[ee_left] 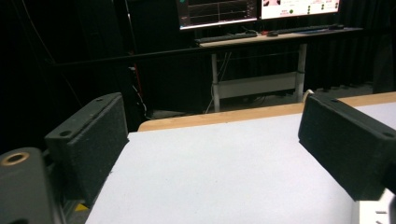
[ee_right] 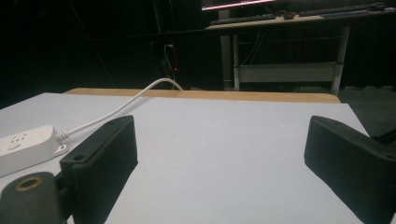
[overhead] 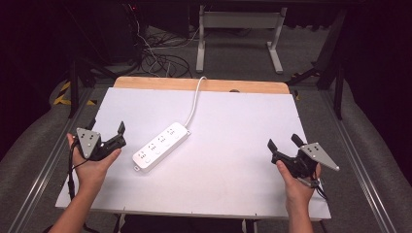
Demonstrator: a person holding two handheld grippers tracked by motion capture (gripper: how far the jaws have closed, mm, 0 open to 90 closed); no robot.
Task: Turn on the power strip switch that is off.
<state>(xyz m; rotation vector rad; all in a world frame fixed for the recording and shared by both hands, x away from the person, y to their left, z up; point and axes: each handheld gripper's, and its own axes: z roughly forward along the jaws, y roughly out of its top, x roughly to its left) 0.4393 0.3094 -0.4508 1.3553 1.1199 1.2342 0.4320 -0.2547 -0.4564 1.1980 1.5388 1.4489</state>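
Note:
A white power strip [overhead: 161, 146] lies diagonally on the white table [overhead: 228, 170], left of centre, its white cord [overhead: 194, 104] running to the far wooden edge. My left gripper [overhead: 106, 127] is held at the table's left edge, just left of the strip, jaws open and empty. My right gripper [overhead: 283, 141] hovers near the right edge, well apart from the strip, also open with nothing between the jaws. In the right gripper view the strip's end [ee_right: 25, 145] and cord [ee_right: 116, 108] sit at the far left. In the left gripper view a corner of the strip [ee_left: 373, 212] peeks in at the bottom right.
A wooden strip [overhead: 199, 84] borders the table's far side. Beyond it stand a desk frame [overhead: 238, 34] and loose cables [overhead: 160, 56] on the floor. A desk with monitors [ee_left: 257, 9] is in the dark background.

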